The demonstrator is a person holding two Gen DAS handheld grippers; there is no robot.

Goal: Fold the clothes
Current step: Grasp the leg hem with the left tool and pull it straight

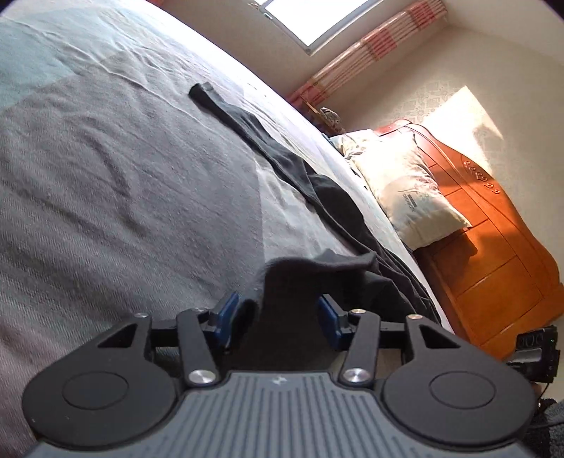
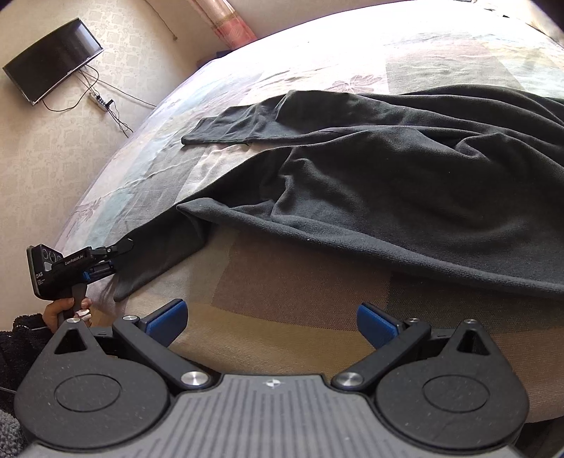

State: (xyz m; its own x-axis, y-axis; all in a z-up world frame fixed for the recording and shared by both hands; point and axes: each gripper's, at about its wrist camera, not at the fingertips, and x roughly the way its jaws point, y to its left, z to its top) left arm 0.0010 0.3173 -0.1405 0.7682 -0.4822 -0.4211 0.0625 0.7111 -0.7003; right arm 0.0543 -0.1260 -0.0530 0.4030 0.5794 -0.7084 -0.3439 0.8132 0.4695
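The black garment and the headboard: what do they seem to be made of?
The garment looks like soft matte fleece or brushed knit: it has a fuzzy nap, no shine, and it falls in rounded, limp folds. The exact fibre cannot be told. The headboard looks like varnished orange-brown wood: it has framed panels, a carved ornament near the top, and a glossy surface that reflects the sunlight.

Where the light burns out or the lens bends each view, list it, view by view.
Left wrist view: the window is blown white, a sun patch glares on the wall above the headboard, and the bed edge bows with the fisheye. Right wrist view: the far bedspread washes out, the black garment keeps its folds, and the TV tilts at the curved rim.
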